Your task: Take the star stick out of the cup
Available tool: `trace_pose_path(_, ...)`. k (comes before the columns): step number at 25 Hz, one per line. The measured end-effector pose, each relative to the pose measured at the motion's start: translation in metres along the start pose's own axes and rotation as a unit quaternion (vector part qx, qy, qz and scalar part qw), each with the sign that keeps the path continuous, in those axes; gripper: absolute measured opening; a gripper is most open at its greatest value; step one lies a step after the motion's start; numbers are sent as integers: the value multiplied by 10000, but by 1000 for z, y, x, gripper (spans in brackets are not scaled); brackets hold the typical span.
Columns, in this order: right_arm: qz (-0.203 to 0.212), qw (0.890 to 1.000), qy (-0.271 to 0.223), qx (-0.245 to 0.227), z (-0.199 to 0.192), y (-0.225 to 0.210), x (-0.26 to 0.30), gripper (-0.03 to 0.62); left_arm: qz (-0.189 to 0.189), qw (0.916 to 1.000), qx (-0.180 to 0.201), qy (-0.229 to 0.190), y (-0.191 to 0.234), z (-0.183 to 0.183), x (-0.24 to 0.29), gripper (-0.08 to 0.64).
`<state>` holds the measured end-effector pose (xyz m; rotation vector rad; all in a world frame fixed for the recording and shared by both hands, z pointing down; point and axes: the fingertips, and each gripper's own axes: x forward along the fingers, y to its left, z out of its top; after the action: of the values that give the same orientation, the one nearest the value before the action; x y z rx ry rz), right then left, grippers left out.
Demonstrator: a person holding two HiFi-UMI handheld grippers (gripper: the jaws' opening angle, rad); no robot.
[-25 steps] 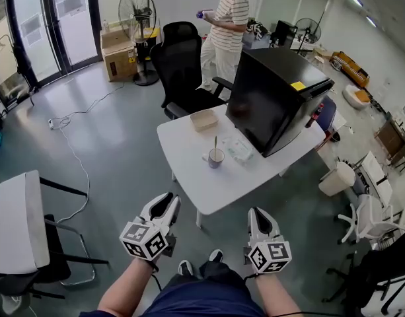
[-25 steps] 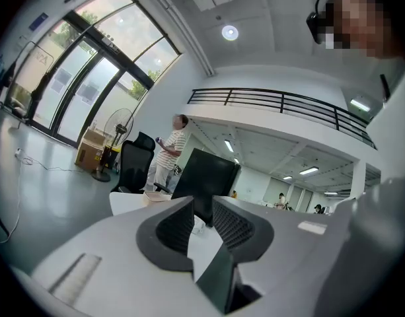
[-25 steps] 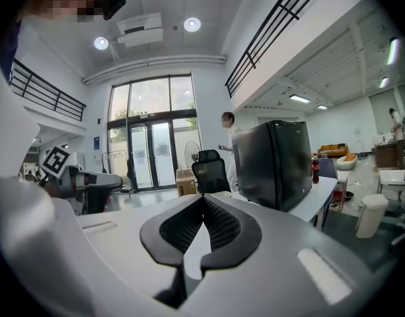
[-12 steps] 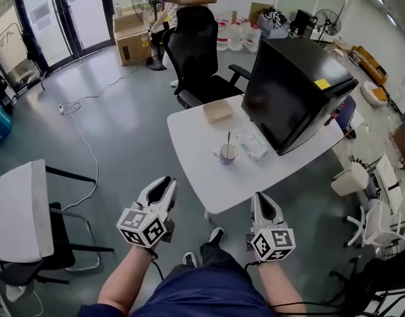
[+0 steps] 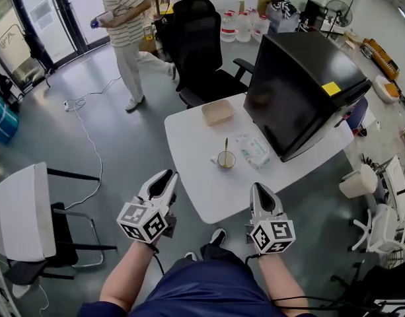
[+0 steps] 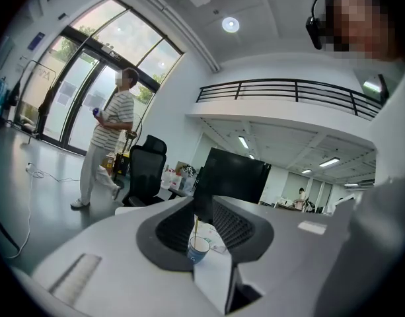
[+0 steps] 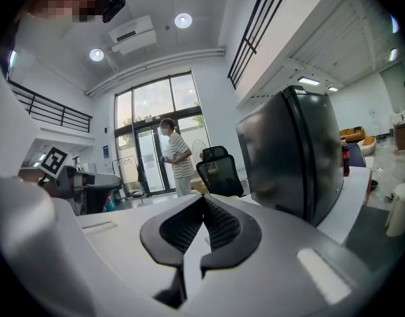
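Note:
A small paper cup (image 5: 226,159) stands near the middle of the white table (image 5: 189,144), with a thin stick (image 5: 226,145) poking straight up out of it. Its star end is too small to make out. Both grippers hang off the table's near edge, short of the cup and touching nothing. My left gripper (image 5: 168,176) is shut and empty, and through its jaws the left gripper view shows the cup (image 6: 198,249) and stick (image 6: 195,230) ahead. My right gripper (image 5: 258,187) is shut too, its tips meeting in the right gripper view (image 7: 203,195).
A big black box (image 5: 301,84) fills the table's right side. A tan tray (image 5: 217,111) and a plastic packet (image 5: 253,149) lie near the cup. A black office chair (image 5: 199,45) stands behind the table. A person in a striped shirt (image 5: 129,18) walks at the back left.
The person in the striped shirt has walked from back right to back left. The view has shifted and the table sits a little nearer; both grippers stay shut and empty.

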<state>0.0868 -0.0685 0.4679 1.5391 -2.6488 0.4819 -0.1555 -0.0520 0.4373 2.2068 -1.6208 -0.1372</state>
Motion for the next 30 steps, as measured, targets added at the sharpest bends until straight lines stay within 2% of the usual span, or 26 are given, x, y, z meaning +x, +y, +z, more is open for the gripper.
trace_pose_path(14,228,9994,88,239,3,-43,32,7,57,9995,78,287,-17,-10,63,87)
trace_pose_path(23,-18,9993,141,345,-1,-57,36,6,-380,9958,-13,838,-17,-39,109,88)
trace_pose_path(30,-434,9981,160,410,-3,-64,41,6,-834,9870,105,1371,-9,-63,149,89)
